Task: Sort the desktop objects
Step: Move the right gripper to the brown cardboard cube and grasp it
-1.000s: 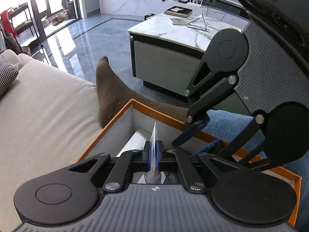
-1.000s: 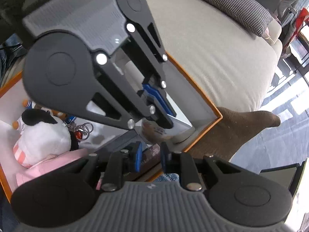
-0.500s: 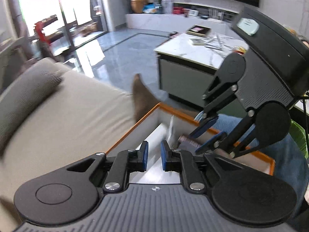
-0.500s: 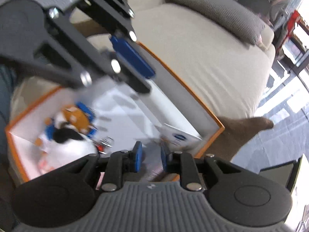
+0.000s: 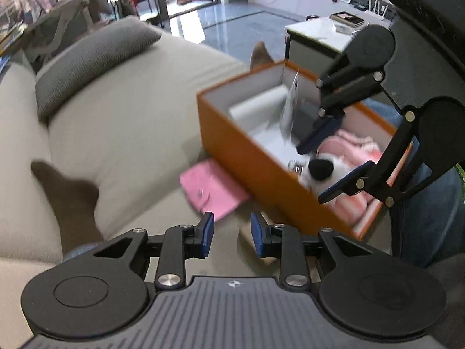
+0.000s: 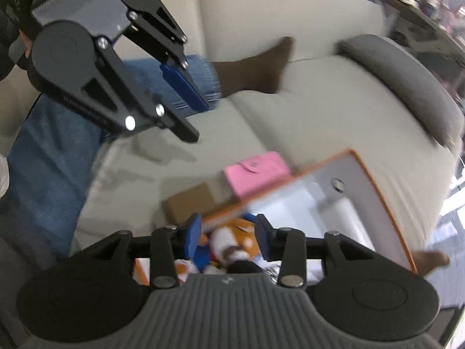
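Already the orange box (image 5: 244, 151) holds a plush toy (image 5: 328, 171), a white roll (image 5: 255, 107) and a card (image 5: 290, 107) — a pink pouch (image 6: 257, 173) and a brown box (image 6: 190, 203) wait outside on the sofa (image 5: 130, 122). Both the left gripper (image 5: 231, 231) and right gripper (image 6: 228, 238) are empty, jaws opening — likely heading for those two.

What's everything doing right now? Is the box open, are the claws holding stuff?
Orange box: open, no lid, things inside.
Card: standing on edge in the box.
Plush toy: lying in the box.
Pink pouch: flap closed, on the sofa beside the box.
Brown box: closed, on the sofa.
Left gripper: jaws opening, empty.
Right gripper: jaws opening, empty.
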`<state>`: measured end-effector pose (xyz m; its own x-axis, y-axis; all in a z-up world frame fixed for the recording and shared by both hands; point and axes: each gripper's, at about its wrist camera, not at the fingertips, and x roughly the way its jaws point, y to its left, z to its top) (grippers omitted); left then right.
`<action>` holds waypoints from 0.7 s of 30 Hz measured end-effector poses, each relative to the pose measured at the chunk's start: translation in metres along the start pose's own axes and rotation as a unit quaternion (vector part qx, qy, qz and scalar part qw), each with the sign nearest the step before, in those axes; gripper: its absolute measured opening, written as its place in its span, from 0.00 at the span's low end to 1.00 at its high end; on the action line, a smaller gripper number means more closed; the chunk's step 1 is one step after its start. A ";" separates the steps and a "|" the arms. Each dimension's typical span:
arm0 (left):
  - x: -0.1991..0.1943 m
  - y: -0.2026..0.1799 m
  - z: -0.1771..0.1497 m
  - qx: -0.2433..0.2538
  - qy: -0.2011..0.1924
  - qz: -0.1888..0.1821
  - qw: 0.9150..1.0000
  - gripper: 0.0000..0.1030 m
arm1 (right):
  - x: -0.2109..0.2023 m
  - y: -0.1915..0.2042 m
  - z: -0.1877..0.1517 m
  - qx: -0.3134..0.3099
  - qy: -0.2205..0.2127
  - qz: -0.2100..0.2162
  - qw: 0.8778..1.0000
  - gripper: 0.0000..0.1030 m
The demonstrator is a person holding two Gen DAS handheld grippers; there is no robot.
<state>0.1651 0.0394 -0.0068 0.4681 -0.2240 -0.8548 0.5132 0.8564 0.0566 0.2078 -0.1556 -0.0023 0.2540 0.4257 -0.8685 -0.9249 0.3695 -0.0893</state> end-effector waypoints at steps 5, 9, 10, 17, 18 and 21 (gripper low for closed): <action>0.003 0.019 -0.025 -0.029 0.012 -0.005 0.999 0.31 | 0.036 0.025 0.025 -0.056 0.046 0.022 0.997 0.59; 0.004 0.031 -0.036 -0.045 0.005 -0.016 0.999 0.32 | 0.068 0.032 0.040 -0.082 0.092 0.034 0.992 0.68; 0.004 0.034 -0.040 -0.048 0.003 -0.019 0.999 0.32 | 0.076 0.034 0.044 -0.088 0.102 0.035 0.990 0.68; 0.014 0.050 -0.056 -0.062 -0.001 -0.032 0.998 0.32 | 0.117 0.041 0.054 -0.126 0.181 0.045 0.974 0.68; 0.015 0.052 -0.057 -0.065 -0.002 -0.033 0.997 0.32 | 0.122 0.041 0.054 -0.128 0.190 0.048 0.972 0.68; 0.017 0.057 -0.060 -0.072 -0.005 -0.038 0.997 0.32 | 0.130 0.045 0.053 -0.138 0.211 0.053 0.966 0.68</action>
<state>0.1586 0.1125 -0.0488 0.4395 -0.2946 -0.8486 0.4387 0.8947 -0.0834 0.2139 -0.0405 -0.0932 0.0697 0.0520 -0.9962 -0.9943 0.0838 -0.0652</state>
